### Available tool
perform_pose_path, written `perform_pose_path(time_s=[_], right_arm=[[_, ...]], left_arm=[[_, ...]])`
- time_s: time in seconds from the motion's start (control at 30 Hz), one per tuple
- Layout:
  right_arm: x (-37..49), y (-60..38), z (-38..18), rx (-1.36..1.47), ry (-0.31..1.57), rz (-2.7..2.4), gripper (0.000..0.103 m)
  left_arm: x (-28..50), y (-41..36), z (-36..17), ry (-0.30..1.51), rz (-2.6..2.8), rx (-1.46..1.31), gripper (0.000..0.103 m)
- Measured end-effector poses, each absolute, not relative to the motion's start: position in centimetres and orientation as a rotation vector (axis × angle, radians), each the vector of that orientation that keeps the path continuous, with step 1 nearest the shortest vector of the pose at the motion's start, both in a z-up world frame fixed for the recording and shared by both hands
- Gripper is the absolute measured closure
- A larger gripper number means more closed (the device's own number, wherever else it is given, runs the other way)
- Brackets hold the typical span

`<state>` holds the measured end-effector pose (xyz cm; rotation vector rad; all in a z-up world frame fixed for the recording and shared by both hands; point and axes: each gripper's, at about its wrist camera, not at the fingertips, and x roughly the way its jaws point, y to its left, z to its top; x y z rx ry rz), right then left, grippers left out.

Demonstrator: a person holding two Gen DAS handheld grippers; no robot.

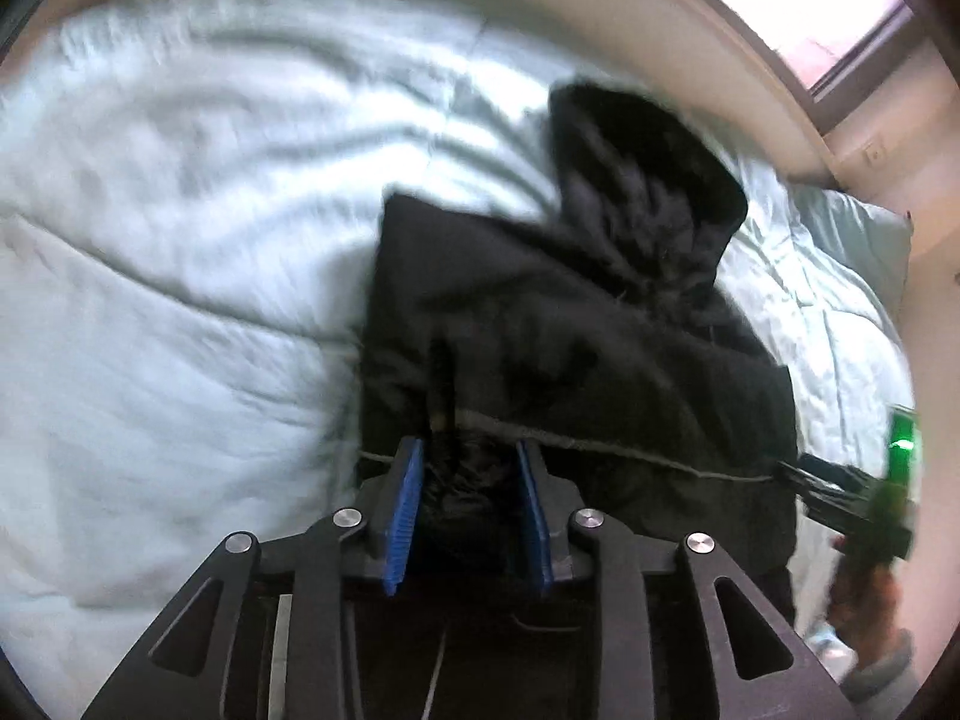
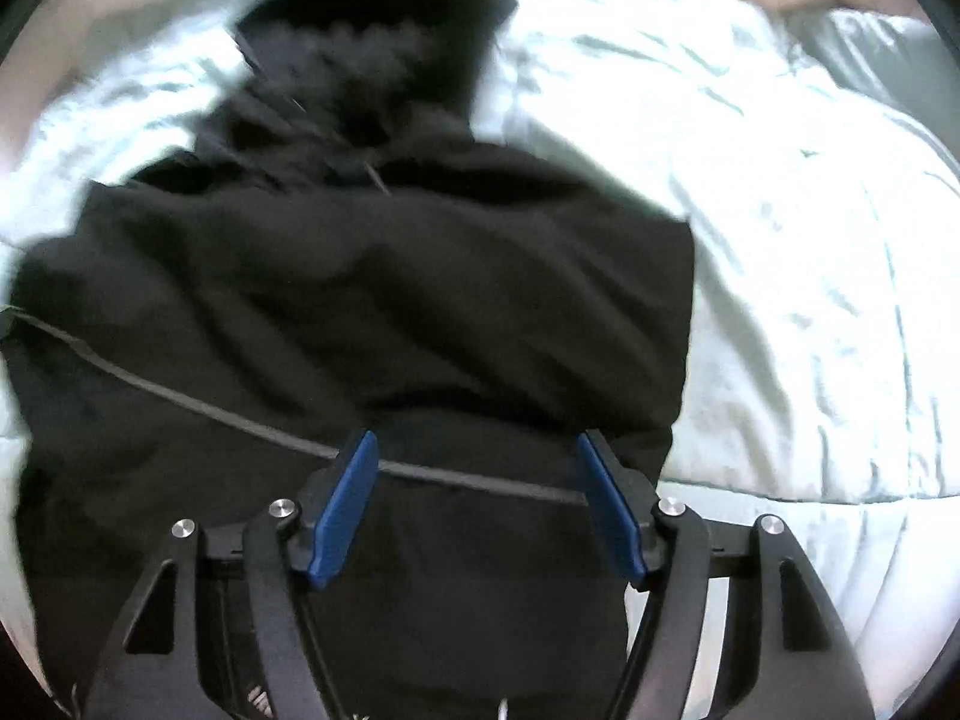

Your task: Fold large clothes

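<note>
A black hoodie (image 1: 576,324) lies on a pale bed cover (image 1: 180,240), sleeves folded in, hood (image 1: 648,180) pointing away. My left gripper (image 1: 471,456) sits at the hoodie's near hem with a bunch of black cloth between its blue pads (image 1: 408,510), jaws partly closed on it. In the right wrist view the hoodie (image 2: 384,300) fills the middle, hood (image 2: 384,42) at the top. My right gripper (image 2: 477,450) is open wide over the near hem, with nothing held between its pads (image 2: 345,510). The right gripper also shows in the left wrist view (image 1: 840,492) at the hem's right end.
The bed cover (image 2: 780,240) spreads wide on both sides of the hoodie. A pillow (image 1: 852,240) lies at the far right. A beige wall and a window (image 1: 810,6) stand behind the bed.
</note>
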<state>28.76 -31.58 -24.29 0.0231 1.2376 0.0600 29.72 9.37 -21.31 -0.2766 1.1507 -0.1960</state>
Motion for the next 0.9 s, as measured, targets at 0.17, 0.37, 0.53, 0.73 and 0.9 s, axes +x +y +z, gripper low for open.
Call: perform_pose_path(time_s=[0.17, 0.37, 0.53, 0.73, 0.9], right_arm=[[25.4, -30.9, -23.1, 0.114, 1.23, 0.126, 0.032], [24.5, -30.1, -29.2, 0.104, 1.389, 0.034, 0.032], [24.8, -29.9, -28.0, 0.067, 1.397, 0.059, 0.033], [28.1, -30.6, -23.1, 0.094, 1.221, 0.039, 0.033], [32.1, -30.5, -28.2, 0.084, 1.316, -0.025, 0.033]], left_arm=[[28.1, 8.9, -18.2, 1.049, -0.253, -0.285, 0.04], [30.6, 4.7, -28.4, 1.332, -0.182, -0.211, 0.041], [31.1, 3.5, -27.3, 1.326, -0.167, -0.156, 0.041], [32.2, 3.0, -22.2, 1.183, -0.226, -0.164, 0.041], [35.9, 1.7, -28.3, 1.303, -0.147, -0.083, 0.041]])
